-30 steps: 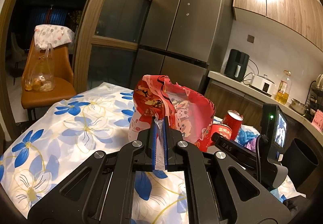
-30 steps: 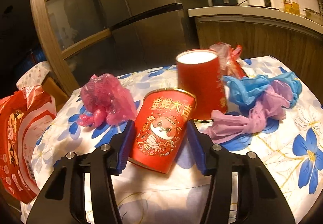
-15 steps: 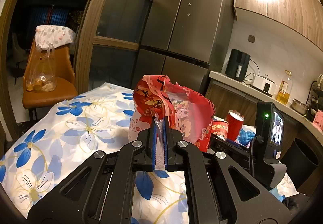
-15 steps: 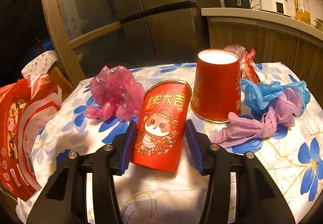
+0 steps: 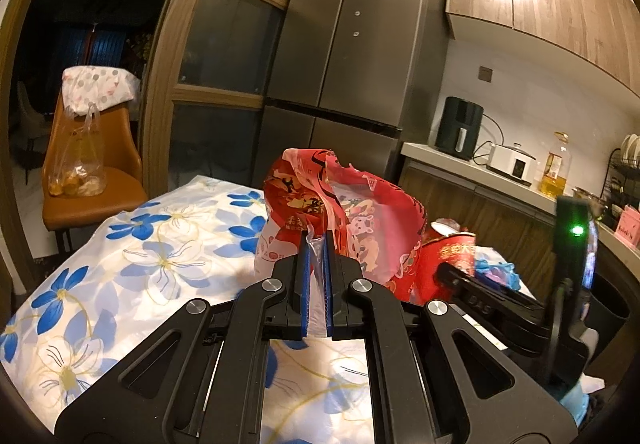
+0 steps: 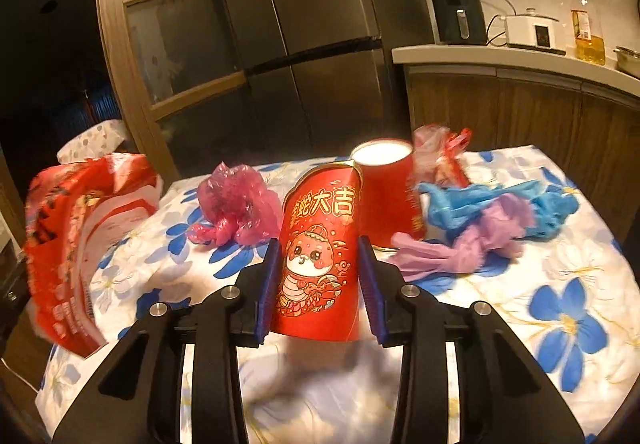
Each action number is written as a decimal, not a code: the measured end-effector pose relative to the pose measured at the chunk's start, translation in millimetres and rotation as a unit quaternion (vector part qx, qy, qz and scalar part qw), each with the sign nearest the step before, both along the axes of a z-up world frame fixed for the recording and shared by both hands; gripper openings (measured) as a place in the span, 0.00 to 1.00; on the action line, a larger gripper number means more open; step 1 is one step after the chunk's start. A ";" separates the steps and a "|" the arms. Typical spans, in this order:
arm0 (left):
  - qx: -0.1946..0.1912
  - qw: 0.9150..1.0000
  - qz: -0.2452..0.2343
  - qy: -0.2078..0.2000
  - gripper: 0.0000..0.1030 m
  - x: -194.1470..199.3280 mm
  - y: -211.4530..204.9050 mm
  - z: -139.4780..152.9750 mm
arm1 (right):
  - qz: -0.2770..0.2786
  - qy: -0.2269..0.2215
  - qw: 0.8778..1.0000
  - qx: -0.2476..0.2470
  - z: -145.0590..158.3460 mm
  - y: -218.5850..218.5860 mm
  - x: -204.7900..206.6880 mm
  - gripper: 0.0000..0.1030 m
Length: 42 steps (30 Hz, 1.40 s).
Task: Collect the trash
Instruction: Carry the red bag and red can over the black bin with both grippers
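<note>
Counting two red cups [image 6: 320, 264], one pink bag [image 6: 236, 207]

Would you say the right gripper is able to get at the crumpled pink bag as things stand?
Probably not right away. The right gripper is closing on a red cup that fills the space between its jaws. The pink bag itself lies uncovered on the table, just beyond and left of the cup.

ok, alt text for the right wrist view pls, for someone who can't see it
The right gripper is closing on a squashed red paper cup with a cartoon snake print, above a blue-flowered tablecloth. Behind it stand an upside-down red cup, crumpled pink, blue and purple bags; a red printed bag hangs left.
</note>
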<state>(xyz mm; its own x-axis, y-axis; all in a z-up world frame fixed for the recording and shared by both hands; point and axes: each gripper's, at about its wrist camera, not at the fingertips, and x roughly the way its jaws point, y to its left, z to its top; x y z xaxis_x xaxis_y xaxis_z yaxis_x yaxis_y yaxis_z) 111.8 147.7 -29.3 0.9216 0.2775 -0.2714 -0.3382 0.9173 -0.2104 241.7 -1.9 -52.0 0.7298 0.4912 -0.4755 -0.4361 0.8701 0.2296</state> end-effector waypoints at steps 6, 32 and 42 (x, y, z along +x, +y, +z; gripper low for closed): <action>0.006 1.000 -0.019 -0.003 0.04 -0.5 -25.1 5.8 | -0.012 -0.023 1.000 0.010 17.1 -39.1 -21.6 0.37; 0.052 0.986 -0.159 -0.003 0.04 46.0 -189.9 24.7 | -0.154 -0.082 0.984 0.028 51.5 -221.7 -65.8 0.37; 0.066 0.974 -0.217 -0.010 0.04 65.8 -253.2 30.3 | -0.215 -0.094 0.972 0.028 55.5 -281.9 -69.3 0.37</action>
